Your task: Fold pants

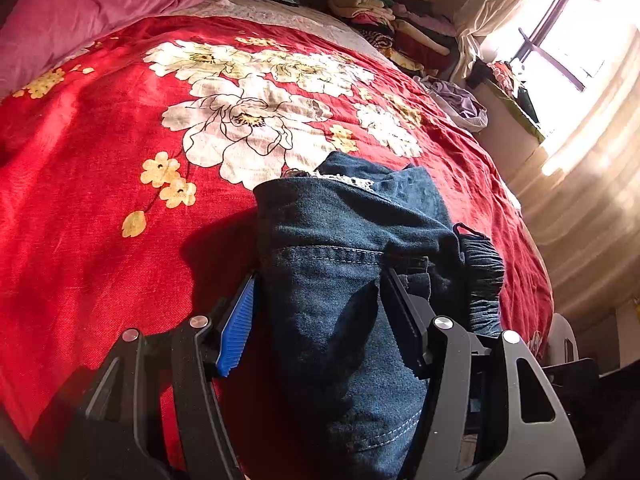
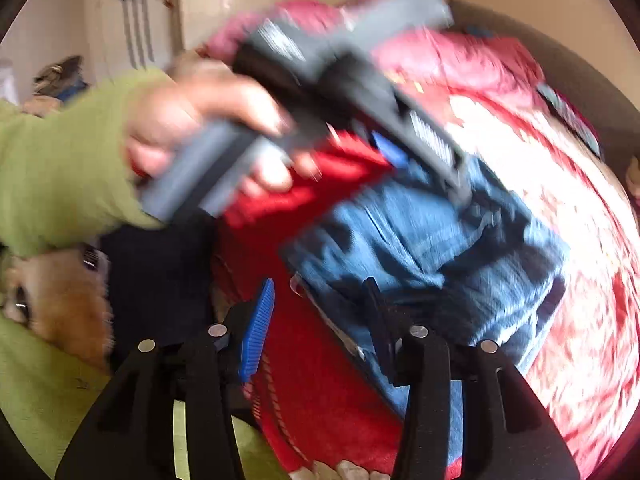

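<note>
bedroom, sunlit; red bedspread (image 1: 100,200) with white and yellow flowers covers the bed, pink quilt (image 1: 80,12) bunched at 10 o'clock in the left wrist view, stack of folded clothes (image 1: 384,20) at 1 o'clock along the wall, bright window (image 1: 568,32) with pale curtain (image 1: 592,200) at 2 o'clock

item 1: pants (image 1: 344,280), dark blue denim, bunched into a partly folded heap on the bedspread, low centre of the left wrist view; pale stitching lines show on the cloth, gathered waistband lies at 3 o'clock of the heap, a strip of white lace trim shows at its far edge, 12 o'clock

item 2: left gripper (image 1: 316,296), black frame, blue ribbed pad (image 1: 238,332) on the finger at 8 o'clock; jaws spread apart with the denim lying between them; the finger at 4 o'clock touches the cloth, the blue pad stands just beside it; not clamped

item 3: right gripper (image 2: 320,304), same make, jaws apart, nothing pinched between them; the finger at 4 o'clock sits against the near edge of the pants, which lie at 3 o'clock in this blurred view

item 4: left hand (image 2: 200,120), green sleeve, holding the other gripper's grey handle at 10 o'clock in the right wrist view, that tool reaching down onto the denim; detail smeared by blur
</note>
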Available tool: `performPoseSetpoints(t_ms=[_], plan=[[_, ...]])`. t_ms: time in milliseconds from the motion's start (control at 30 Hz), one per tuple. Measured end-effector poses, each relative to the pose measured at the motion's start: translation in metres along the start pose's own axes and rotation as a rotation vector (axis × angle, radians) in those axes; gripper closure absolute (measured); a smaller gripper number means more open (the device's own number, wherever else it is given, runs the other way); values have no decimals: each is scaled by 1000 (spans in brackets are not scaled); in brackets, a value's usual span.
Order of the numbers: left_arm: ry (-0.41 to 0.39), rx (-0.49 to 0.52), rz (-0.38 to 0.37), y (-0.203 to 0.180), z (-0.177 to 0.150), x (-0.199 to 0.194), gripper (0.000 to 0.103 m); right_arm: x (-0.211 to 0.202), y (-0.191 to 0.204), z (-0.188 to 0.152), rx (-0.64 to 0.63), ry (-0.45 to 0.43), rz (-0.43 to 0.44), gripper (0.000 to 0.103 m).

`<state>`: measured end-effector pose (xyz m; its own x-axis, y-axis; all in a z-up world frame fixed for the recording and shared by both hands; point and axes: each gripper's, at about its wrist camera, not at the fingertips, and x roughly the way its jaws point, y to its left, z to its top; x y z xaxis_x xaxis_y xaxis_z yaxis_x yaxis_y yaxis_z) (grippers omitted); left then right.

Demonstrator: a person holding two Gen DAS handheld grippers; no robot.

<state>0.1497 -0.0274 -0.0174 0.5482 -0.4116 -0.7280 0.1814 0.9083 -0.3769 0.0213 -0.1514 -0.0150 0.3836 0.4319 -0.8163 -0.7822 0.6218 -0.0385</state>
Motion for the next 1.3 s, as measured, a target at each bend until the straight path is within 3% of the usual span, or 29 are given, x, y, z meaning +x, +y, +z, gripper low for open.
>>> performPoseSetpoints(t_ms=[167,400,467,500,833,900,933,967,1300], plan=[[-14,-7,3,0,-2,-6,46,0,-1,2,34,-14,11,57],[-59,0,13,-4,-4,-28,37,-33,-4,5,58,-119,35,52],[-67,6,14,-5,-4,-34,32,-43,-5,5,61,-151,42,40],[-72,6,15,-6,-5,-37,31,-47,-6,5,62,-166,39,39],[-128,0,68,-2,-10,-64,16,-77,-10,14,67,-272,36,39],[-136,-5,74,0,-11,-69,15,-83,-9,15,74,-295,22,36],[-141,-6,77,1,-12,-71,14,-85,-10,15,79,-304,12,23],[-145,-5,80,1,-12,-74,14,-89,-11,16,85,-318,0,20],[-194,-1,99,-1,-16,-99,10,-107,-27,21,149,-373,-104,20]])
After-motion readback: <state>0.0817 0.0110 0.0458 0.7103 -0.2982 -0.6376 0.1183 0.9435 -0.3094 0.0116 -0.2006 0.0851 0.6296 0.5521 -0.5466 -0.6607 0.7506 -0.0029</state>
